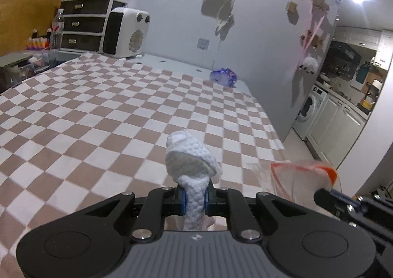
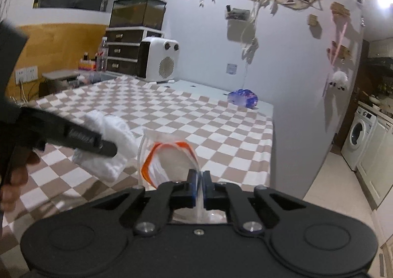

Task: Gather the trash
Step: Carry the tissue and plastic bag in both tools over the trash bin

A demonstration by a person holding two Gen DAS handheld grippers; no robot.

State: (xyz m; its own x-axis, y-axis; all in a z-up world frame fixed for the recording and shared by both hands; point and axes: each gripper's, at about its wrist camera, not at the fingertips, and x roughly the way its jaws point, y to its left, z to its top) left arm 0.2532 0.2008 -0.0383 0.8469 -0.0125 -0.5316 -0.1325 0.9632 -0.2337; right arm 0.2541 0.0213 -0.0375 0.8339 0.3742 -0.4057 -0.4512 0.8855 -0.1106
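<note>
My left gripper [image 1: 195,200] is shut on a crumpled white paper towel [image 1: 190,155], which sticks up above the checkered tablecloth [image 1: 98,110]. In the right wrist view the same towel [image 2: 108,147] hangs from the left gripper's dark fingers [image 2: 98,144] just left of the bag. My right gripper [image 2: 199,189] is shut on the edge of a clear zip bag with an orange seal [image 2: 169,157]; its mouth stands open toward the towel. From the left wrist that bag [image 1: 302,177] shows at the right, held by the right gripper [image 1: 326,193]. A crumpled blue wrapper [image 1: 224,77] lies at the table's far edge.
A white heater [image 1: 127,32], dark drawers [image 1: 81,22] with a tank on top and a bottle [image 1: 57,29] stand at the back left. The wall is close on the right; beyond the table's right edge the floor drops toward a washing machine [image 2: 357,134].
</note>
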